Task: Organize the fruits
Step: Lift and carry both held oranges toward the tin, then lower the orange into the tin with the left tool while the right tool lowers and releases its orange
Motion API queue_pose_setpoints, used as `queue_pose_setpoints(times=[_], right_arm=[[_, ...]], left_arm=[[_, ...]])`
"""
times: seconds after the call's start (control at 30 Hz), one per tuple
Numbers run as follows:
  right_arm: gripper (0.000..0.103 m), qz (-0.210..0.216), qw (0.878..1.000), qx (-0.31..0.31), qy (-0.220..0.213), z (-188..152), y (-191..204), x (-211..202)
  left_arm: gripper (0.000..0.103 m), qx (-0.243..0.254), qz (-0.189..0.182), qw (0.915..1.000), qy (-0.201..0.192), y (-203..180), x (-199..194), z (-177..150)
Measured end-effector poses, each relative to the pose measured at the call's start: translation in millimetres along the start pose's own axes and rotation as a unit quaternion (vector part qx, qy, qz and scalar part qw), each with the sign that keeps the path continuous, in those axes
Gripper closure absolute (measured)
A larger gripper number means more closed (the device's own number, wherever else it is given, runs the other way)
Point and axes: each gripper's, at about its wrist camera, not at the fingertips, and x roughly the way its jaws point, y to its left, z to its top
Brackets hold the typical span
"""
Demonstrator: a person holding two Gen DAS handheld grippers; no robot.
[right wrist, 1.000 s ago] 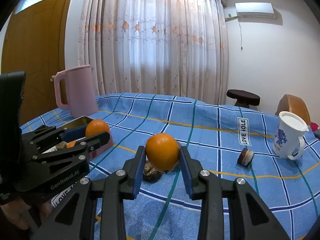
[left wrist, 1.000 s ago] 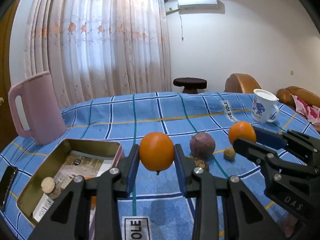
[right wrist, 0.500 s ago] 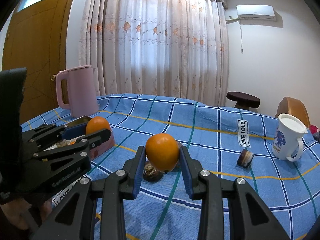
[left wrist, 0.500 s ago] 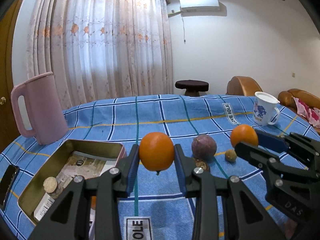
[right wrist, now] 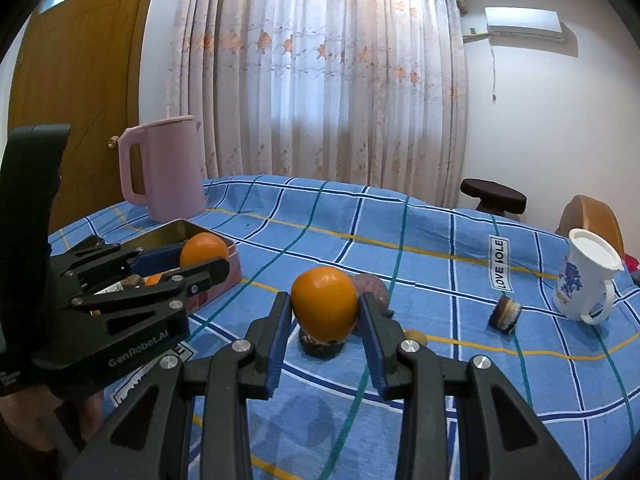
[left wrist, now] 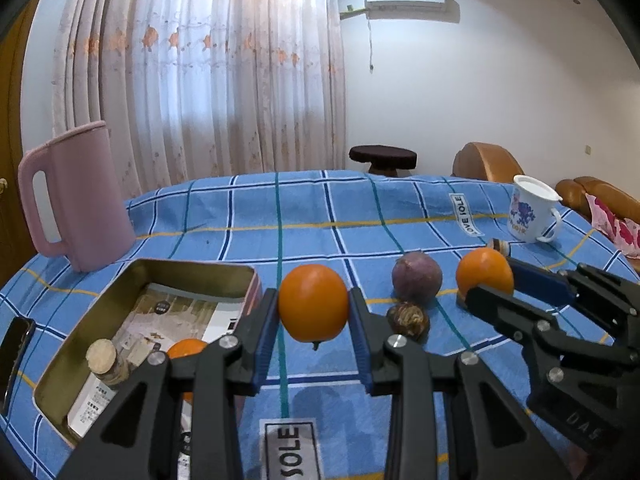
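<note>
Above the blue cloth, your left gripper [left wrist: 314, 330] and right gripper [right wrist: 325, 330] each pinch an orange [left wrist: 313, 302]; swing toward the tin [left wrist: 192, 270] at ten o'clock, release low.

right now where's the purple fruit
In the left wrist view the purple fruit sits on the blue checked cloth, right of centre, between the two held oranges and just behind a small brown fruit.

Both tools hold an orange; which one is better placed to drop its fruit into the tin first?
Left. The left tool grips its orange right beside the open tin. The right tool, with its own orange, sits farther across the cloth, past the left one.
</note>
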Motion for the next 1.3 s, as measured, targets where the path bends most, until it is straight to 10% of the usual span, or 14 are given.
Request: queue_pose_setpoints(times=[1.3], right_arm=[[0.067,0.148,0.985,-0.073,0.053,35,148,66]], left_arm=[[0.067,-0.052,0.100,0.9904,0.080,147,-3,-18]])
